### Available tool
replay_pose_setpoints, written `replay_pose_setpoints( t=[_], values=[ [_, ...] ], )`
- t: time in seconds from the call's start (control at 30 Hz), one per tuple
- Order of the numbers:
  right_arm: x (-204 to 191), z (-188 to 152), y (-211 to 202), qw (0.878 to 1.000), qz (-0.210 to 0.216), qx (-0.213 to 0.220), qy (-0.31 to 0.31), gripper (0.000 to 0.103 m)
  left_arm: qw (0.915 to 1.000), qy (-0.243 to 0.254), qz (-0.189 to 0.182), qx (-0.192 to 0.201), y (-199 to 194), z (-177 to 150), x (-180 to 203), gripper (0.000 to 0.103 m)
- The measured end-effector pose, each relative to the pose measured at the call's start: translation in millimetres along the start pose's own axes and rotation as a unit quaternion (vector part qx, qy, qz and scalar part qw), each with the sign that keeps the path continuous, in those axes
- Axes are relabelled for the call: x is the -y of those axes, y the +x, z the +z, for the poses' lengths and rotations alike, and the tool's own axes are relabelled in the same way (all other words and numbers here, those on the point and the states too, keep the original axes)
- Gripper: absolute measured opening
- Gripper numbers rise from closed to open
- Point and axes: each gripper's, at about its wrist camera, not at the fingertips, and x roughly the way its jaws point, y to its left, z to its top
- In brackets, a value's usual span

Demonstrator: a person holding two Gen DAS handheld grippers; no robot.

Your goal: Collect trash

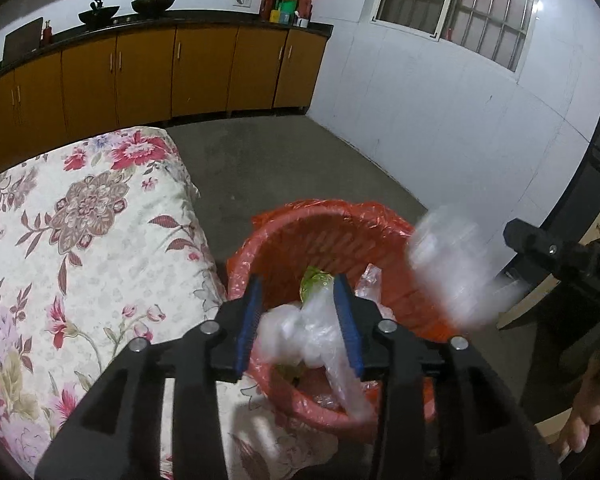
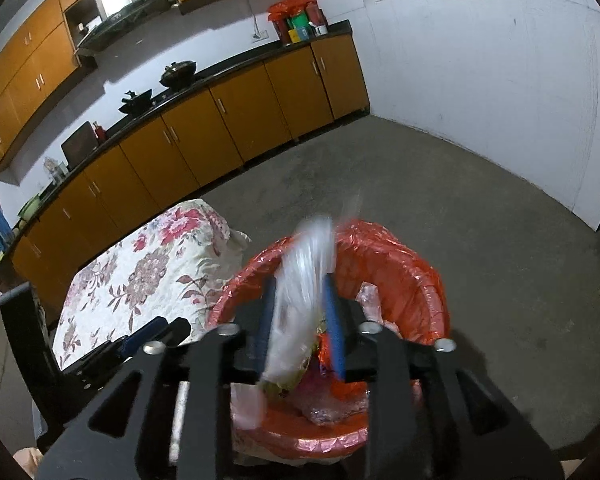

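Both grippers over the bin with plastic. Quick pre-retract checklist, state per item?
1. Left gripper above the red-lined bin: ok.
2. Right gripper above the same bin: ok.
3. Left jaws let go of the crumpled clear plastic: cannot tell; it sits between the blue pads, gaps visible, blurred.
4. Right jaws let go of the clear wrapper: cannot tell; it is motion-blurred between the pads.
5. Both pieces will land inside: probably ok, the bin's opening lies under both.
6. Grippers apart from each other: ok; the right one shows at the left view's edge, well aside.
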Motion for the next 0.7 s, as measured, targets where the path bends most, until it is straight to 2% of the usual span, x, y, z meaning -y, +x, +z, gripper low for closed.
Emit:
replay_pose_setpoints(
  t=[0.17, 0.23, 0.3, 0.33, 0.47, 0.6, 0.7],
  values=[
    [1, 0, -8, 1.000, 0.003, -0.001, 0.010, 0.038, 0.9999, -0.005, 0.006, 0.007, -9, -2, -5, 0.045],
    [-1, -3, -19, 1.000, -0.003, 0.007, 0.007, 0.050, 0.9995, 0.000, 0.018, 0.026, -24, -4, -7, 0.054],
    [-4, -6, -30, 1.000, -0.007, 0.020, 0.003, 0.069, 0.9982, 0.010, 0.033, 0.049, -40, -6, -8, 0.062],
    [-5, -7, -35, 1.000, -0.008, 0.025, 0.002, 0.072, 0.9974, 0.013, 0.040, 0.059, -48, -7, -9, 0.069],
    [-13, -14, -59, 0.999, -0.027, 0.043, -0.004, 0.089, 0.9922, 0.016, 0.068, 0.104, -91, -15, -17, 0.084],
    [-26, -22, -74, 0.997, -0.045, 0.053, -0.025, 0.096, 0.9846, 0.016, 0.104, 0.140, -132, -25, -25, 0.097],
    [-38, -30, -85, 0.997, -0.044, 0.058, -0.037, 0.097, 0.9786, 0.018, 0.134, 0.155, -154, -32, -29, 0.099]
  ],
)
